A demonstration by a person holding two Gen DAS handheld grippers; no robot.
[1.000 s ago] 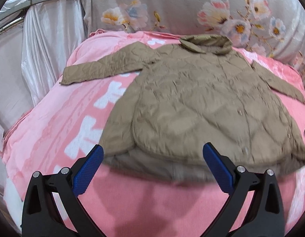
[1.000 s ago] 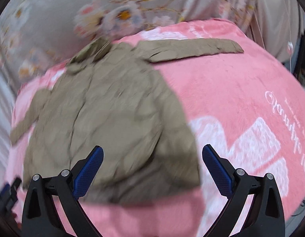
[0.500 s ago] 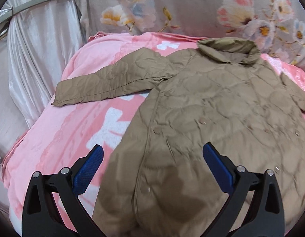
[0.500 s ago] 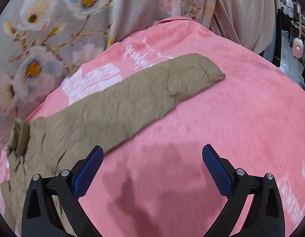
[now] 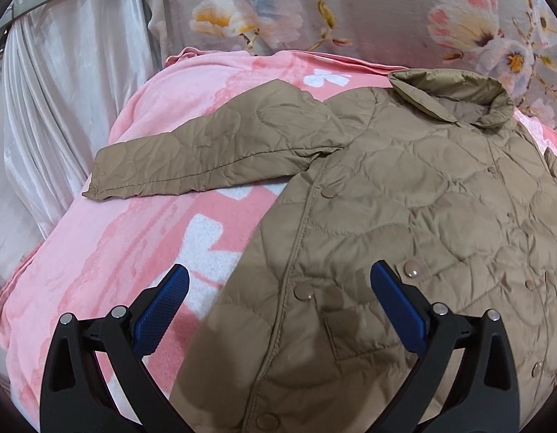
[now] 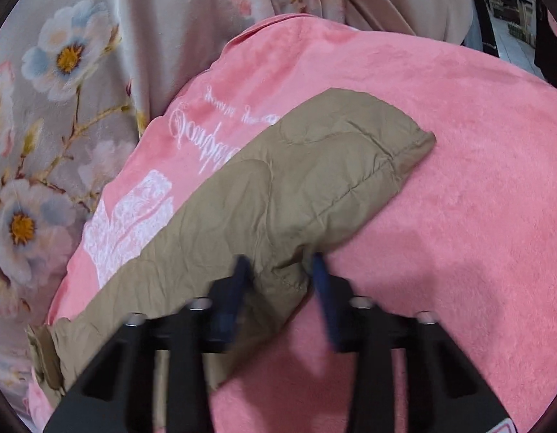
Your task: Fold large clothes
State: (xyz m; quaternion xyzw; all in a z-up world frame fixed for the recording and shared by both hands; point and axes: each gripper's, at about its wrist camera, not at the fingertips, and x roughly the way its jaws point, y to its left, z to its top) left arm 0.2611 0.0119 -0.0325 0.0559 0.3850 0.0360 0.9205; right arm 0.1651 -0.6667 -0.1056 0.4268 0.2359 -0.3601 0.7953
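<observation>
Close in, the right gripper [image 6: 280, 281] is closing its jaws around a bunched edge of the jacket's right sleeve [image 6: 278, 195], the fabric pinched up between the blurred blue pads. Beyond them the cuff lies flat on the pink blanket [image 6: 459, 180]. Meanwhile the left gripper [image 5: 278, 299] hangs wide open, empty, above the tan quilted jacket [image 5: 404, 198]; farther ahead are its collar and the floral curtain [image 5: 350, 7].

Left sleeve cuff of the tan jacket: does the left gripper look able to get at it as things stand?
Probably yes. The left gripper stands open over the jacket body, and the sleeve cuff lies flat on the pink blanket off to the left with nothing on it or in between.
</observation>
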